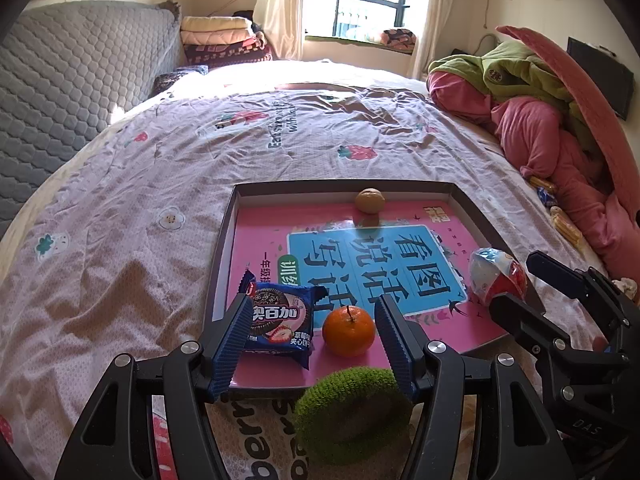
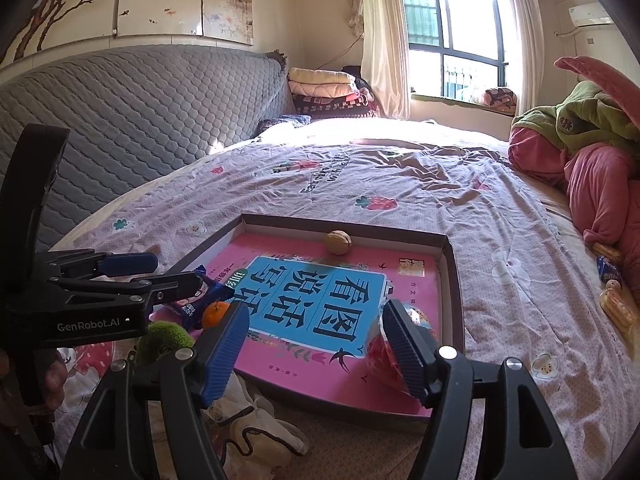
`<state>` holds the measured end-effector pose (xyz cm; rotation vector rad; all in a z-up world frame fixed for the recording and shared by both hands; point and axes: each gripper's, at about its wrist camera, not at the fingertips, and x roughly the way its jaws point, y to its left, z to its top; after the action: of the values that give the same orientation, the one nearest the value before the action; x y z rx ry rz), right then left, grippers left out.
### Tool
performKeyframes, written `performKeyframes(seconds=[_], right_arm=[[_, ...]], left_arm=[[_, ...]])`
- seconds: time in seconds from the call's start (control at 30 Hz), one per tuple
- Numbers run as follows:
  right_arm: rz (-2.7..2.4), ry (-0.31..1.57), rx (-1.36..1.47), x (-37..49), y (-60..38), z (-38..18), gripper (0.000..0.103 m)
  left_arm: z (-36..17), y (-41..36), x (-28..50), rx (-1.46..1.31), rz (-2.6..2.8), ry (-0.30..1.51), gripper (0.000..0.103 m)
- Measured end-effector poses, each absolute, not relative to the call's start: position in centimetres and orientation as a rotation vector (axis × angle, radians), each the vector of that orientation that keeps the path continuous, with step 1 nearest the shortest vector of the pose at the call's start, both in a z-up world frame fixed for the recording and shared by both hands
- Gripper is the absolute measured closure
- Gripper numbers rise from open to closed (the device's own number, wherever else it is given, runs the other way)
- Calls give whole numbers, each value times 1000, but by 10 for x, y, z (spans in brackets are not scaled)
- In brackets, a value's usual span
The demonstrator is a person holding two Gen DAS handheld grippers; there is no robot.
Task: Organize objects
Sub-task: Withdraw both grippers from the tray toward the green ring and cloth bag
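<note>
A dark-rimmed shallow tray [image 1: 221, 256] [image 2: 453, 280] lies on the bed with a pink book as its floor. In it are a walnut [image 1: 370, 200] [image 2: 338, 242] at the far edge, a blue cookie packet [image 1: 280, 320] [image 2: 196, 300], an orange [image 1: 349, 330] [image 2: 215, 314] and a foil egg toy [image 1: 496, 278] [image 2: 378, 356]. A green knitted ring [image 1: 352, 412] [image 2: 164, 338] rests on the bedsheet just outside the near rim. My left gripper [image 1: 310, 320] [image 2: 172, 274] is open above the ring. My right gripper [image 2: 316, 320] [image 1: 516, 284] is open; the egg sits against its right finger's inner side.
Pink flowered bedsheet [image 1: 160, 184] spreads around the tray. A pink and green quilt pile [image 1: 540, 120] fills the right, with wrapped snacks [image 2: 616, 300] beside it. White cloth gloves [image 2: 256, 420] lie before the tray. A grey padded headboard [image 2: 140, 112] stands left.
</note>
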<state>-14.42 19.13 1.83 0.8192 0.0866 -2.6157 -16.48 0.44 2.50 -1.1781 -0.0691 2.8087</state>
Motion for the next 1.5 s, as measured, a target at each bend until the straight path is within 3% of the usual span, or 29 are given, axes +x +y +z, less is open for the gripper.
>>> performKeyframes(seconds=[1.5], right_arm=[[-2582, 66, 800, -130, 191, 26, 31]], left_arm=[[25, 2, -130, -1157, 2852, -33, 38]])
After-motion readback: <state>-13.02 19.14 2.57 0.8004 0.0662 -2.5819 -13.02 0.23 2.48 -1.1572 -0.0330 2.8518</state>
